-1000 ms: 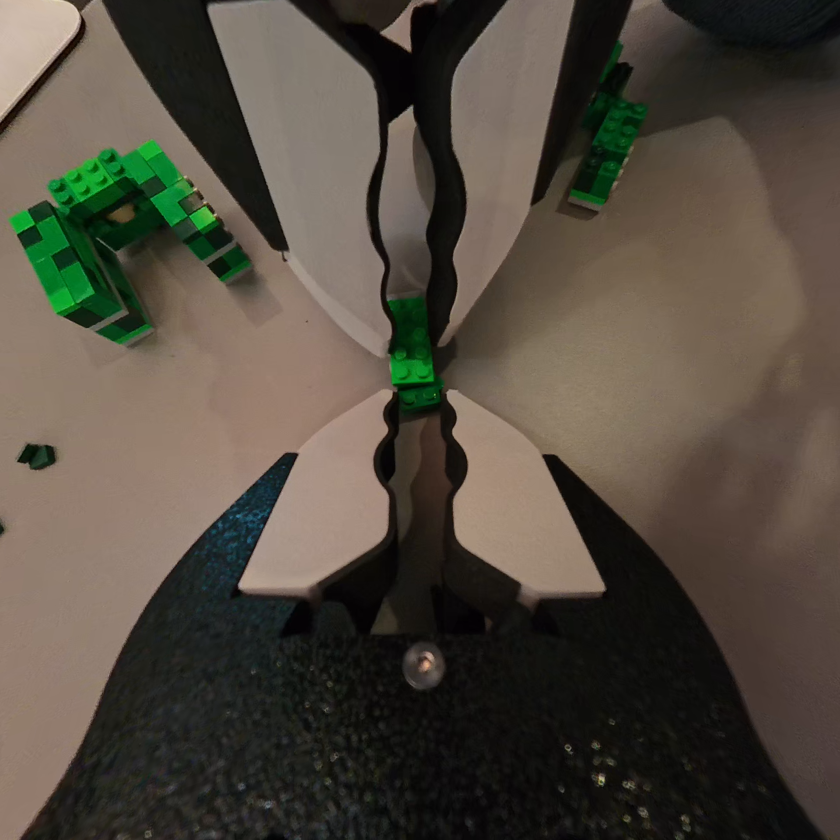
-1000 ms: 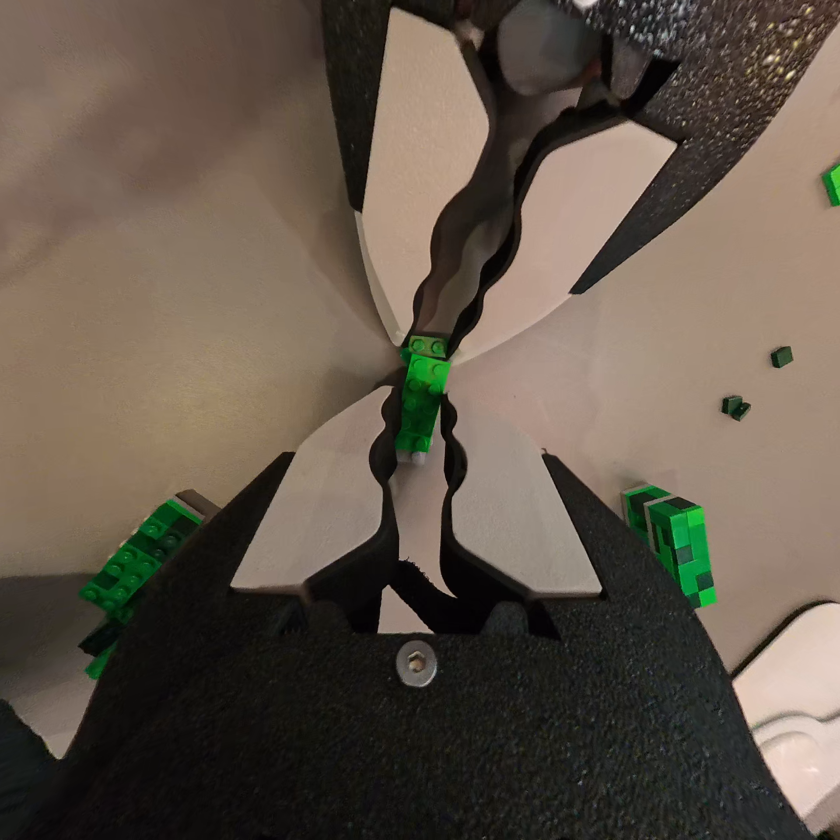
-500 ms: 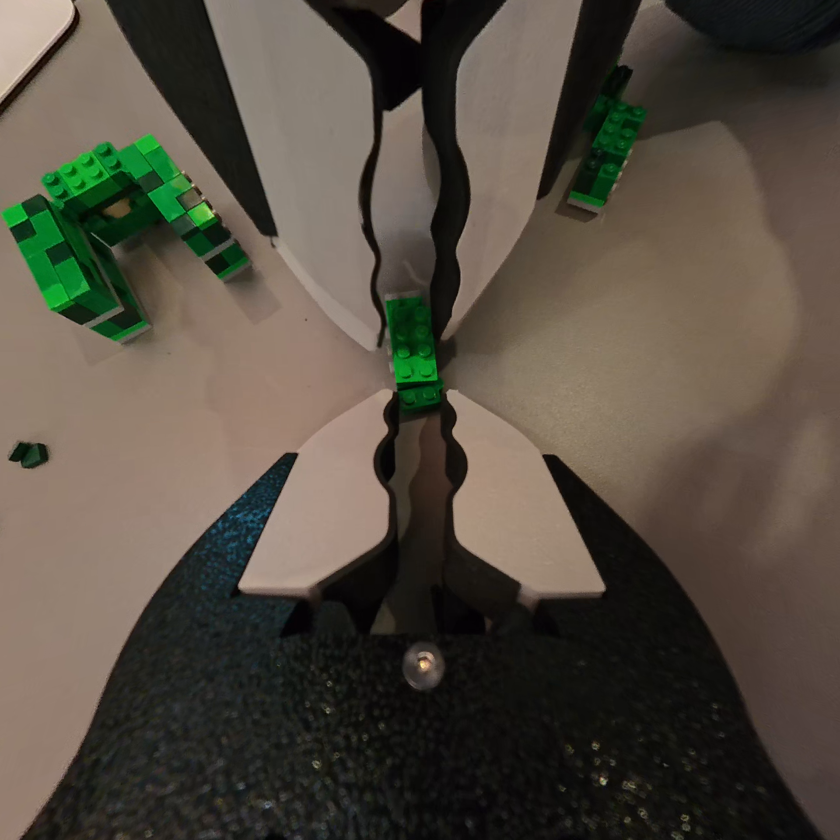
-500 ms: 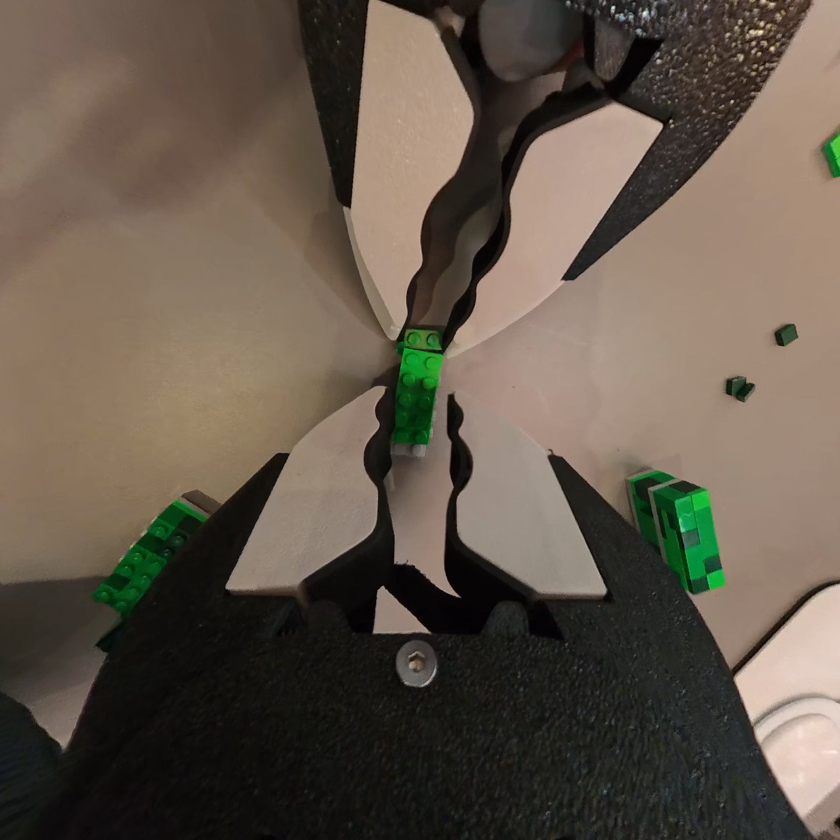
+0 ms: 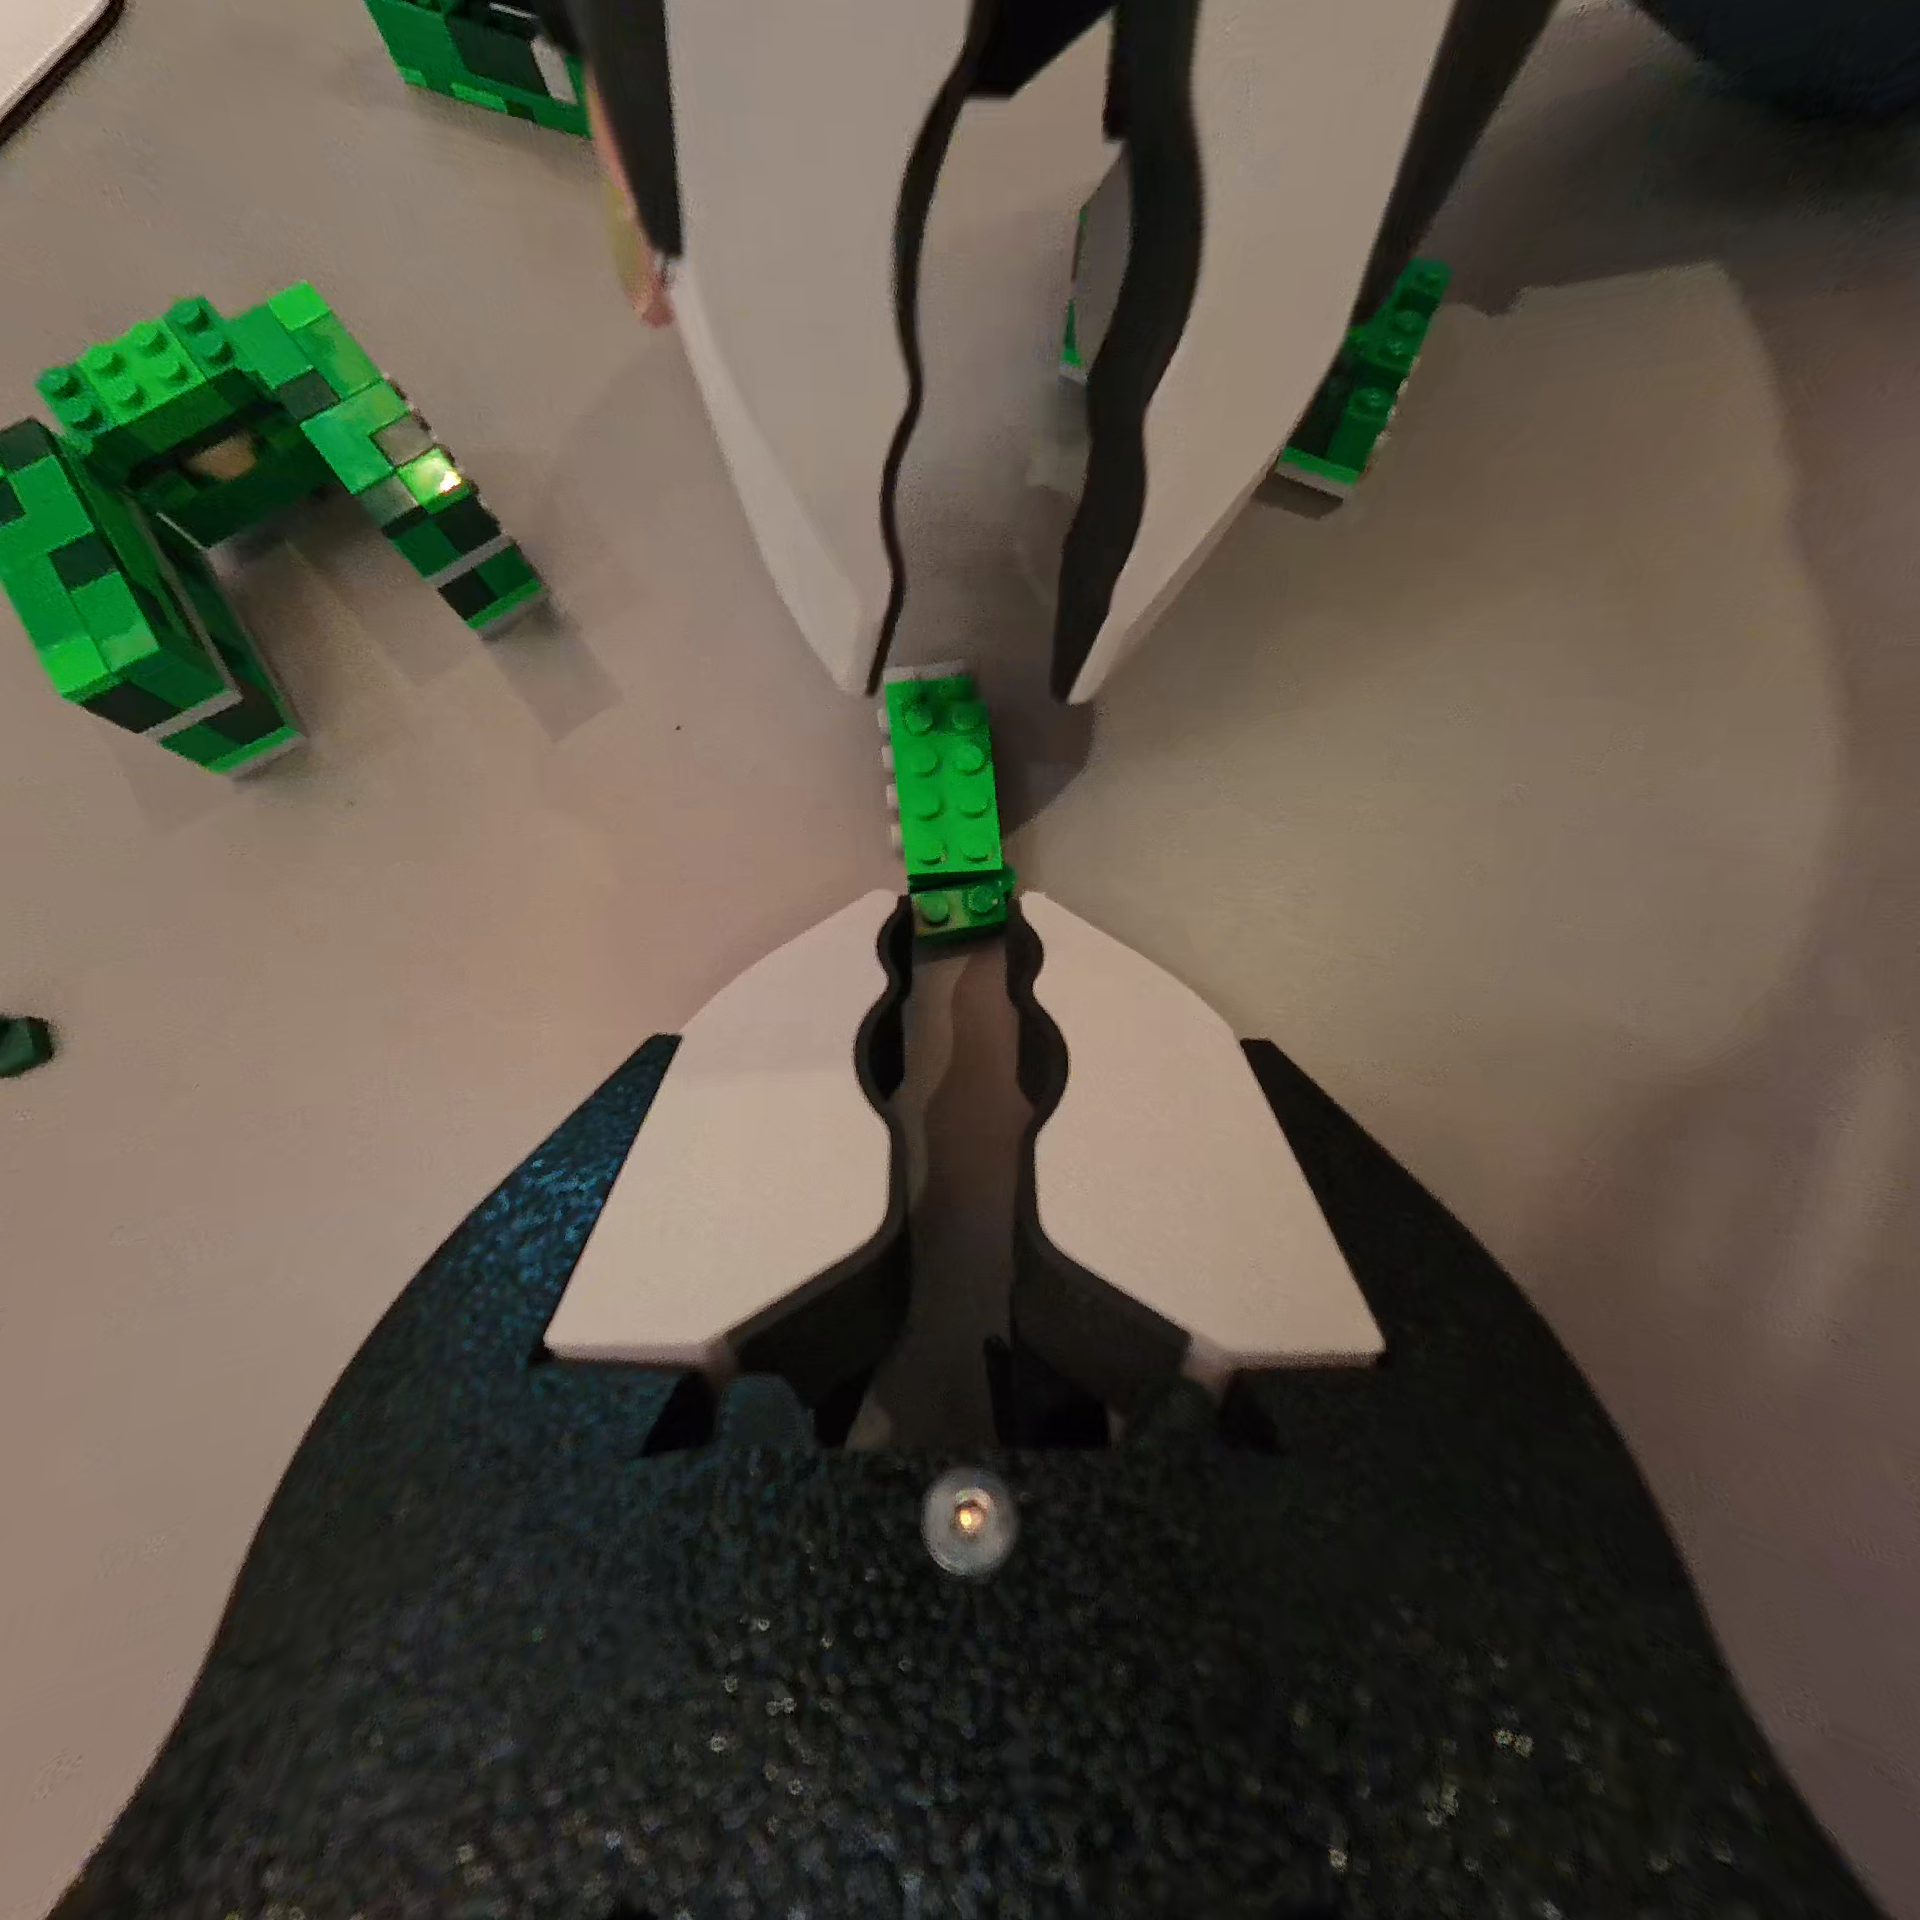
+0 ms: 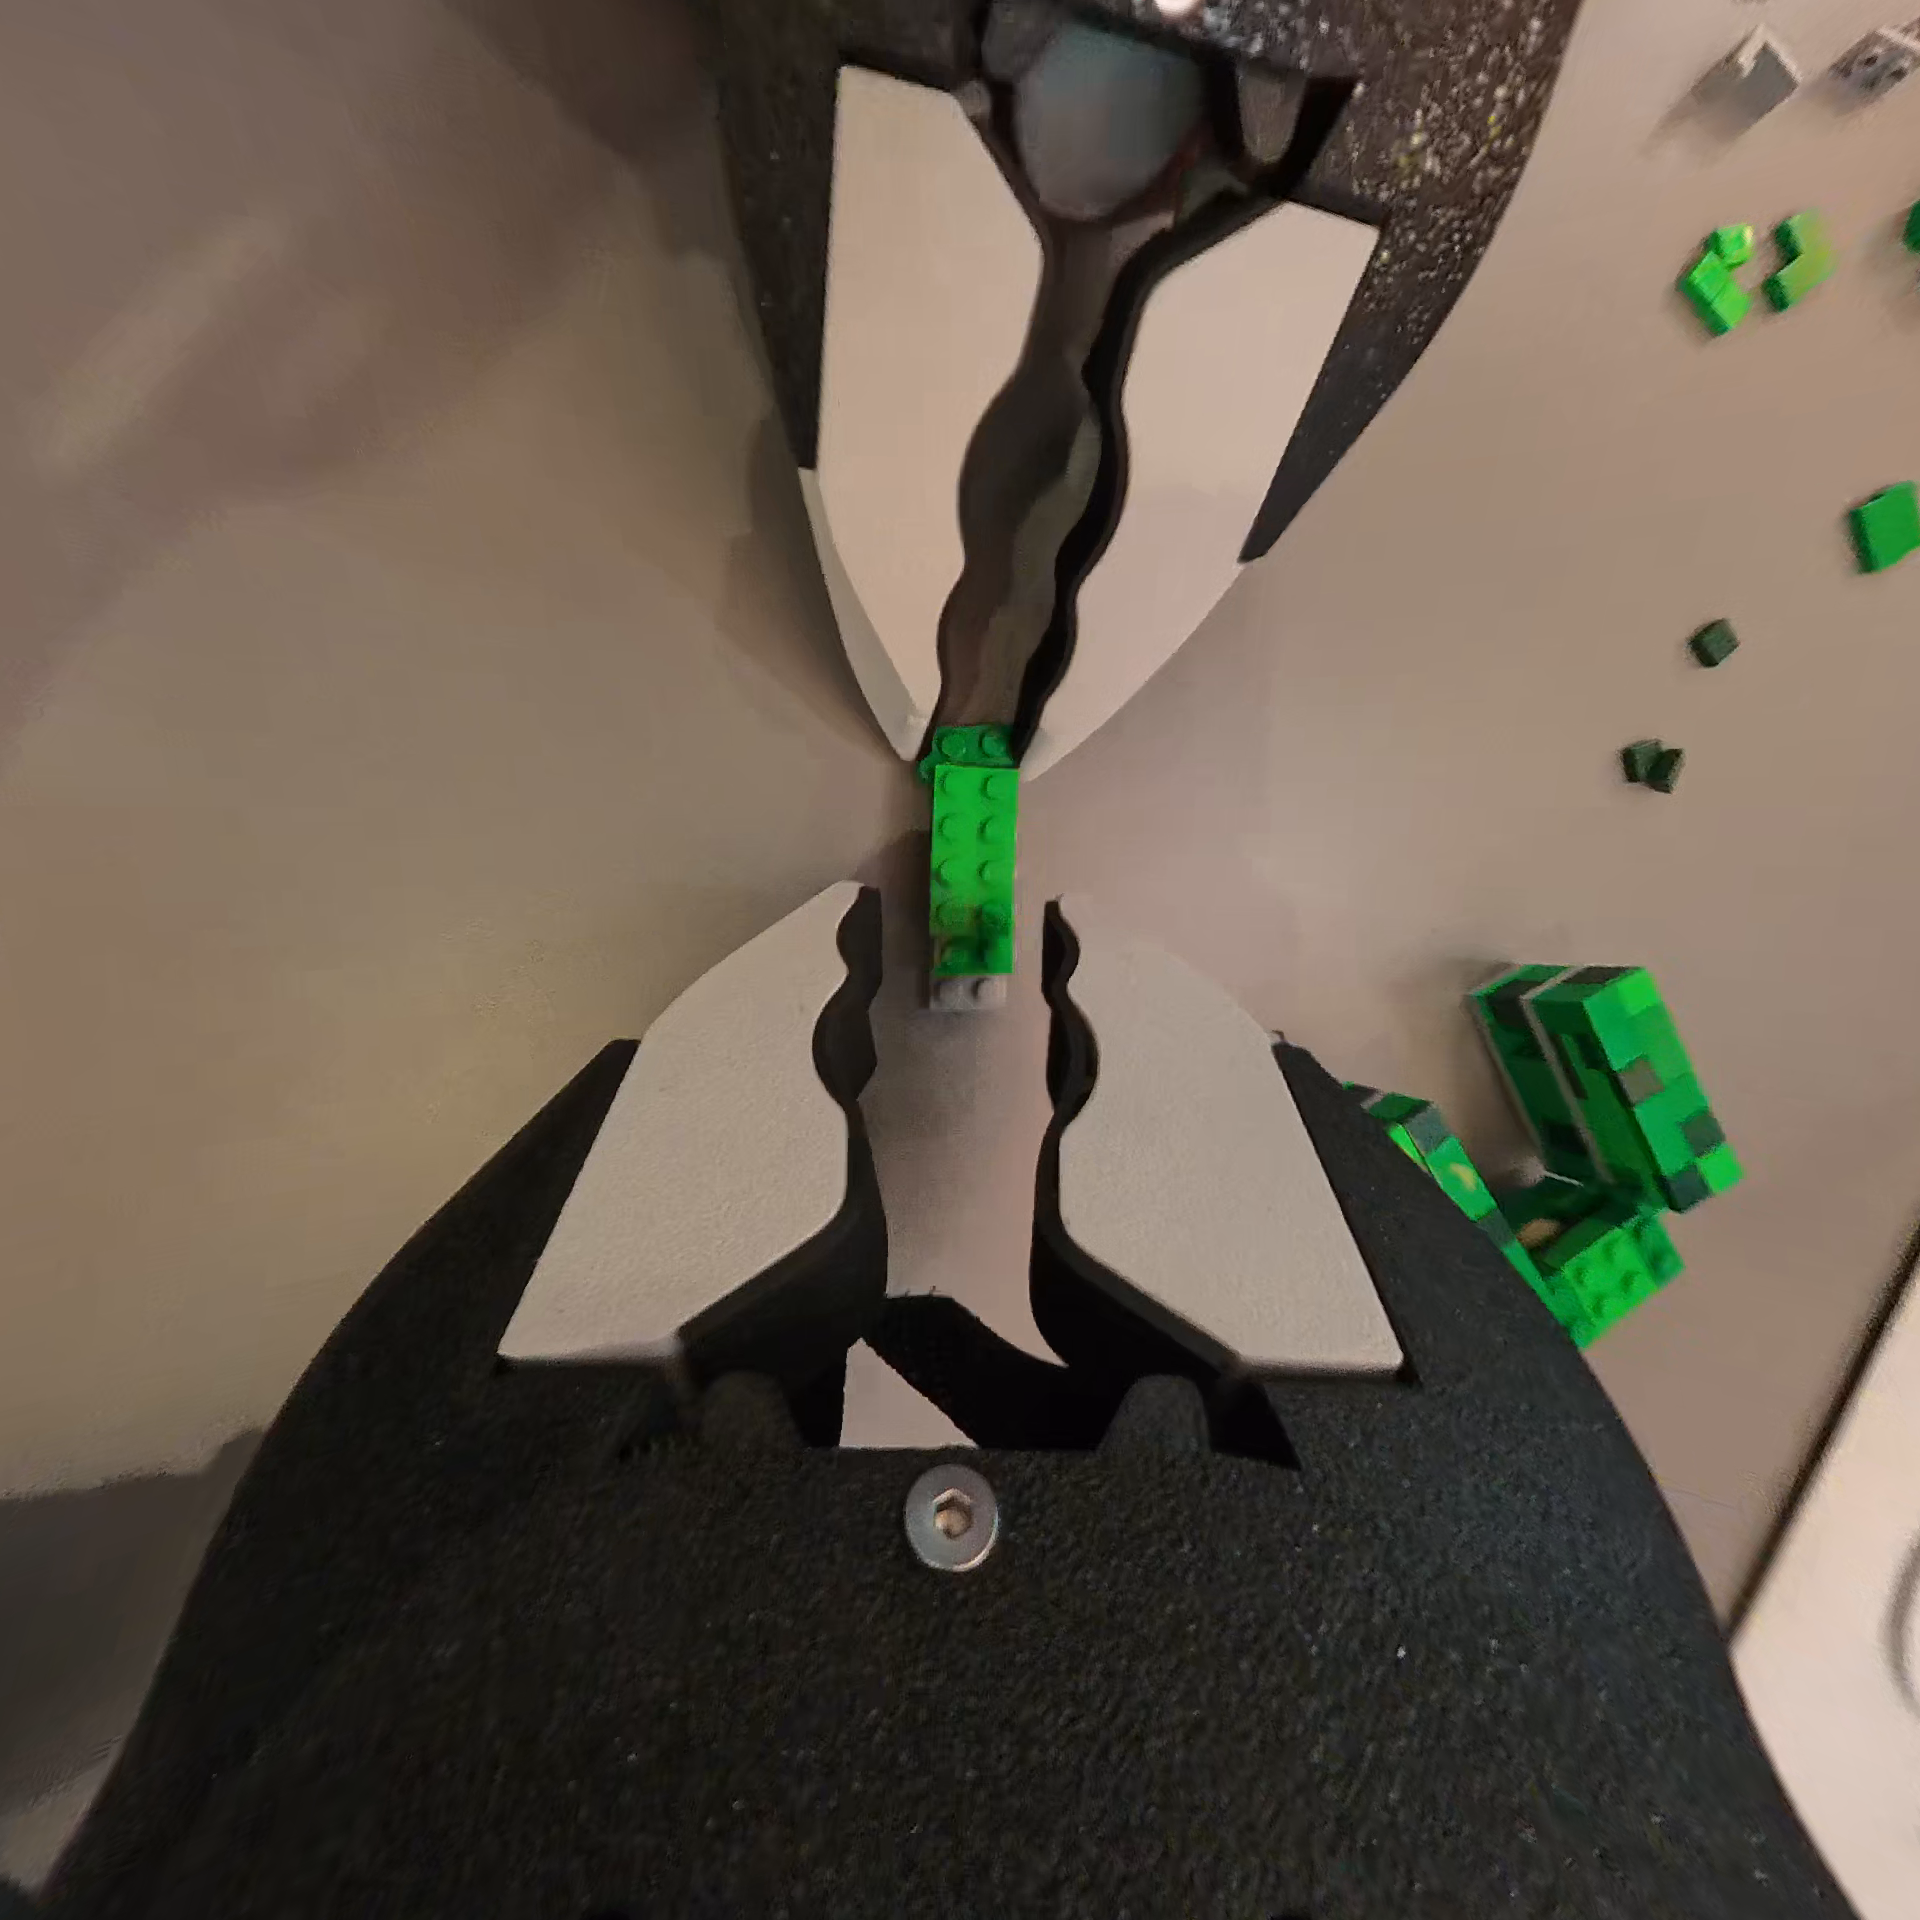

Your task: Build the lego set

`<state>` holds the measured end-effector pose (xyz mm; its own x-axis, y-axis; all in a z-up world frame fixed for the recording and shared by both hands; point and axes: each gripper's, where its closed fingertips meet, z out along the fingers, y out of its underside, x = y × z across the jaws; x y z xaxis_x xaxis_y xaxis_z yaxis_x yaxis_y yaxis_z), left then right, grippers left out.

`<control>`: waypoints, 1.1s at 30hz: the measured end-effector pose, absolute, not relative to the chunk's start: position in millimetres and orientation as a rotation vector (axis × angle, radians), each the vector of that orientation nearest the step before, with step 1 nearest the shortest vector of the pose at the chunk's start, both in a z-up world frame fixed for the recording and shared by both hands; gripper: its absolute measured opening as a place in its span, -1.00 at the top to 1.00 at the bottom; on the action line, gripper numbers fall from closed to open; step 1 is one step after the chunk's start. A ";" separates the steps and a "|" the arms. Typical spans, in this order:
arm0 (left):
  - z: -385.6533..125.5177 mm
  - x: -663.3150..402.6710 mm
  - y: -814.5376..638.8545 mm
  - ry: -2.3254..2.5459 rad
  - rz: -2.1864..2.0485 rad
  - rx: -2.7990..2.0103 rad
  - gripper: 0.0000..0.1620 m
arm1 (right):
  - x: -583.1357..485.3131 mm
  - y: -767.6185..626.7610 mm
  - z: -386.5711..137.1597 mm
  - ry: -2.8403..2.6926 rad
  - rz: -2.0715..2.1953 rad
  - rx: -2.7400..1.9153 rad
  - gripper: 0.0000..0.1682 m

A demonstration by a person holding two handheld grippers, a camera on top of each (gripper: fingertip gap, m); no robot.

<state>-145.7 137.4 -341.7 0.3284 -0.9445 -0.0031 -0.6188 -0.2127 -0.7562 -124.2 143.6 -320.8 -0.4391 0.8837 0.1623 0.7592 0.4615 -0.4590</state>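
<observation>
Two tools meet tip to tip over the pale table [image 5: 1455, 935], with one small green brick stack [image 5: 948, 790] between them. The left tool [image 5: 961, 914] is clenched on the stack's near end, pinching a dark green plate; the stack juts forward from its tips, just above the table. The right tool [image 6: 961, 914] stands released: its fingers flank the stack's far end, where a grey plate shows, without touching it.

The stack should be light and rigid, but its hard plastic sides are slick and it is held only by stud friction, so a twisting pull could pop the layers apart. The flat long sides, squeezed squarely across the width, look like the best place to grip; the thin end plate offers little purchase.

Counting the rest: one large arch-shaped green assembly [image 5: 208, 520] lies to the left of the tools, one block assembly [image 5: 478, 52] sits at the top edge, and one narrow green column [image 5: 1361, 395] stands behind the right tool. Loose pieces [image 6: 1714, 644] are scattered in the right wrist view, perhaps eight, though blur makes that count uncertain.
</observation>
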 end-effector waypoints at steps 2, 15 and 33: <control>-341.7 -145.1 135.9 1.386 -0.628 -1.921 0.80 | -129.0 139.0 -323.2 -2.345 0.531 -1.411 0.65; -342.0 -142.4 127.6 1.448 -0.665 -1.889 0.80 | -132.2 131.7 -329.4 -2.406 0.516 -1.421 0.82; -342.1 -141.8 126.6 1.458 -0.668 -1.883 0.80 | -126.8 126.3 -321.2 -2.433 0.406 -1.443 0.74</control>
